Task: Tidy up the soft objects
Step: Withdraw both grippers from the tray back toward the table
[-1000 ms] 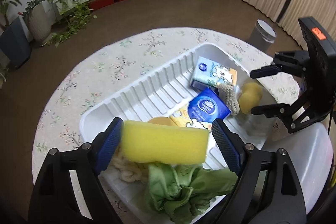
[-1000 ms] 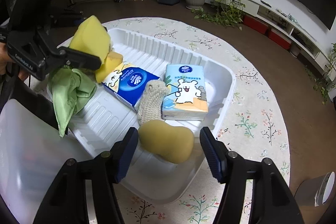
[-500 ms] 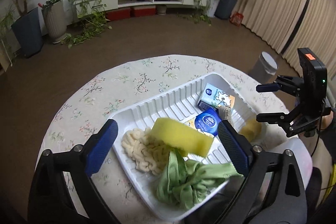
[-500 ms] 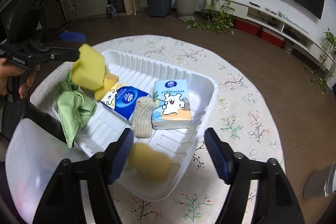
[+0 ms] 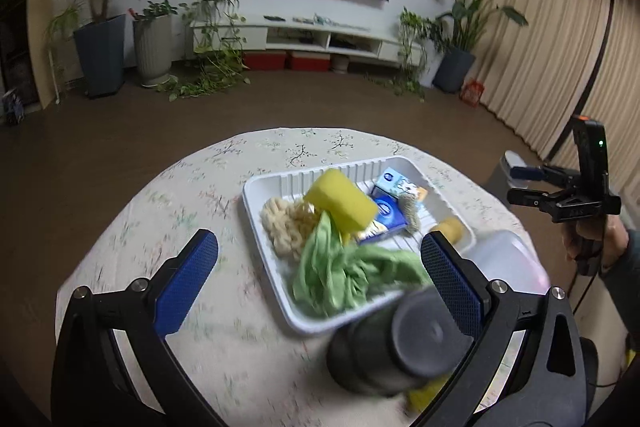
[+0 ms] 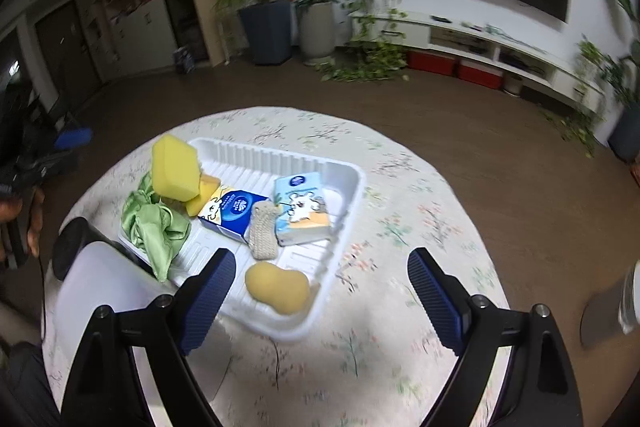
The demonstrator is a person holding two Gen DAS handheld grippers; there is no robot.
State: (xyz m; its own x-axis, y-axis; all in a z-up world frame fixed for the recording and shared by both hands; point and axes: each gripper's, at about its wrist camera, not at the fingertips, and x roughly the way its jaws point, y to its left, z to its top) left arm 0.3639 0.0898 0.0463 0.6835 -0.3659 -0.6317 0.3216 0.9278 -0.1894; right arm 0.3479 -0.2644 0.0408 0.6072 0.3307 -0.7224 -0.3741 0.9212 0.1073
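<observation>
white ribbed tray (image 6: 352, 183) sits on the round floral-cloth table (image 6: 432, 227), and all the soft stuff is in it. yellow sponge (image 6: 175, 169) is at the tray's left end, propped tilted on an orange-yellow sponge (image 6: 206, 193). green cloth (image 6: 156, 227) is bunched next to it and hangs over the tray's near-left rim. dark blue tissue pack (image 6: 234, 213) lies mid-tray, knitted beige pad (image 6: 263, 231) leans between it and the light blue bear tissue pack (image 6: 302, 209). tan peanut-shaped sponge (image 6: 278, 287) is in the near corner, by the rim. cream chunky knit thing (image 5: 286, 227) shows only in the left wrist view, behind the green cloth.

left gripper (image 5: 318, 281): jaws wide apart, nothing between them, raised above the table's near side and back from the tray. right gripper (image 6: 320, 293): jaws wide apart too, empty, hovering over the tray's near corner; the tan sponge lies below, between the fingers but not touching them.

hard to read: a dark cylinder (image 5: 400, 339) fills the lower centre of the left view, badly blurred, can't tell what it is. a translucent white container (image 6: 104, 291) is at the table's near-left edge, contents not readable. a bit of yellow under the dark cylinder is cut off. the left-view tray contents are motion-smeared. a hand (image 5: 592, 241) grips the right gripper's handle at the frame edge.
</observation>
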